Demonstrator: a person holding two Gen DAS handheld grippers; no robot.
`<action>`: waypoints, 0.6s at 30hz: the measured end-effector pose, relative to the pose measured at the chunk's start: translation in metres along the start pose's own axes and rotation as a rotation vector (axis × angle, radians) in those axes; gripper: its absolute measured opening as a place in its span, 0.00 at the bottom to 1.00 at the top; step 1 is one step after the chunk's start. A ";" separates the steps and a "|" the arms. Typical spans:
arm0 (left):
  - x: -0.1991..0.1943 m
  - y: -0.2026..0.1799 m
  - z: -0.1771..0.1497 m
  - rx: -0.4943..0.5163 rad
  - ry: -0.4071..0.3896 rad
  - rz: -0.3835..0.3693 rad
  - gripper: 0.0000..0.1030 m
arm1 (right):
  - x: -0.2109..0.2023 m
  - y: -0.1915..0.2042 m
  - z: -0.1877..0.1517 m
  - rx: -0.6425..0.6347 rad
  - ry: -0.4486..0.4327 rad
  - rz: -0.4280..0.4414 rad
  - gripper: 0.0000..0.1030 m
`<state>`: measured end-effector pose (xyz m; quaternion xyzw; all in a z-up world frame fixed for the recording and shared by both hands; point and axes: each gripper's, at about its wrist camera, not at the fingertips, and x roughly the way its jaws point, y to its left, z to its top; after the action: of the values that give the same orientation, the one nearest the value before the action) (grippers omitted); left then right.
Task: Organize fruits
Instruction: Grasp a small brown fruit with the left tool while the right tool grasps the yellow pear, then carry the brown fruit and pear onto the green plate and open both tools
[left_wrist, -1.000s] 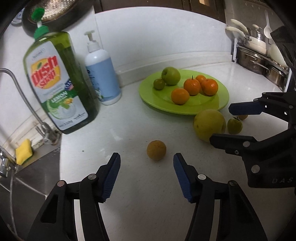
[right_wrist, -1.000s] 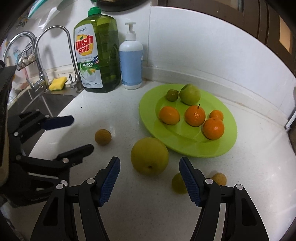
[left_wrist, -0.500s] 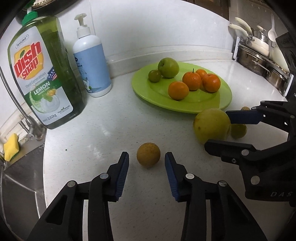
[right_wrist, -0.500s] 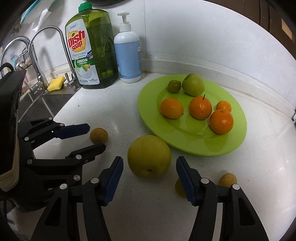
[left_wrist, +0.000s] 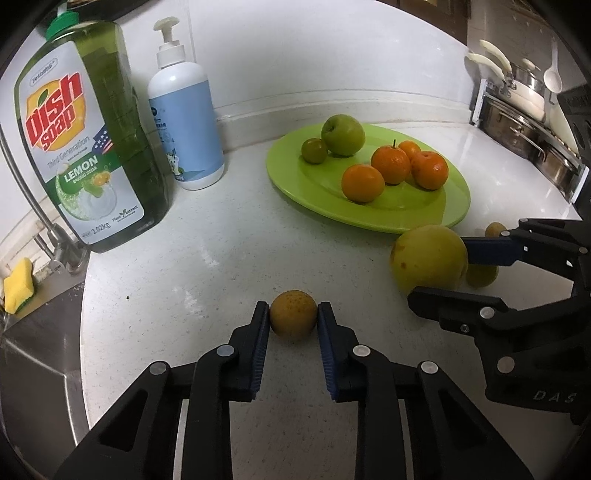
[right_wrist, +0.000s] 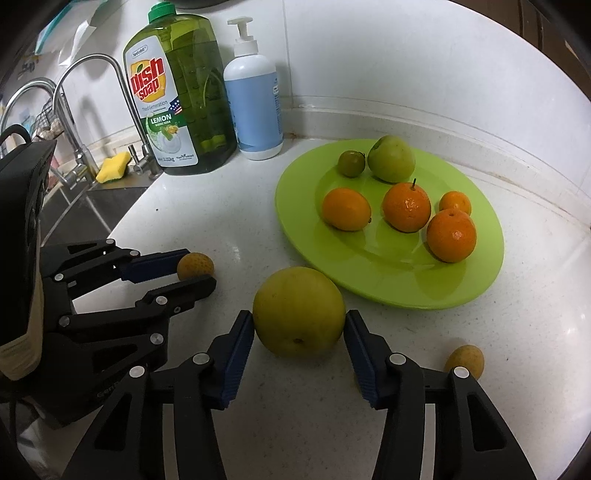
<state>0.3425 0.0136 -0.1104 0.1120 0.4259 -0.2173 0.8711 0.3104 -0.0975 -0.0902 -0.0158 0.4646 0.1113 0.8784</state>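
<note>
A small brownish-yellow fruit (left_wrist: 293, 321) lies on the white counter, and my left gripper (left_wrist: 292, 314) is shut on it, blue pads against both sides. The right wrist view shows the same grip (right_wrist: 195, 269). My right gripper (right_wrist: 299, 321) is closing on a large yellow-green fruit (right_wrist: 299, 310), with its pads touching both flanks. A lime-green plate (right_wrist: 480, 273) behind holds a green apple (right_wrist: 391, 162), a small green fruit and several oranges. A small yellow fruit (right_wrist: 465, 360) lies loose to the right; another is mostly hidden behind my right finger.
A big green dish soap bottle (left_wrist: 85, 147) and a blue-and-white pump bottle (left_wrist: 184, 122) stand at the back left by the wall. The sink, faucet (right_wrist: 74, 110) and a yellow sponge (right_wrist: 112, 168) are left of the counter edge. Steel pots (left_wrist: 524, 110) sit far right.
The left jaws drew in from wide apart and clamped the small fruit. The right jaws narrowed until they reached the large fruit's sides. Both grippers edged slightly forward.
</note>
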 end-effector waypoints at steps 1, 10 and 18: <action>0.000 0.000 0.000 -0.003 0.001 0.000 0.26 | 0.000 0.000 0.000 0.001 -0.001 0.000 0.49; -0.009 0.004 0.004 -0.038 -0.026 0.008 0.26 | 0.000 0.000 -0.001 0.008 -0.003 0.005 0.49; -0.023 0.003 0.006 -0.063 -0.048 0.022 0.26 | -0.008 0.000 -0.001 0.013 -0.021 0.020 0.49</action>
<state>0.3359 0.0209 -0.0887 0.0840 0.4102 -0.1966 0.8866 0.3052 -0.0995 -0.0840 -0.0044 0.4563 0.1172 0.8821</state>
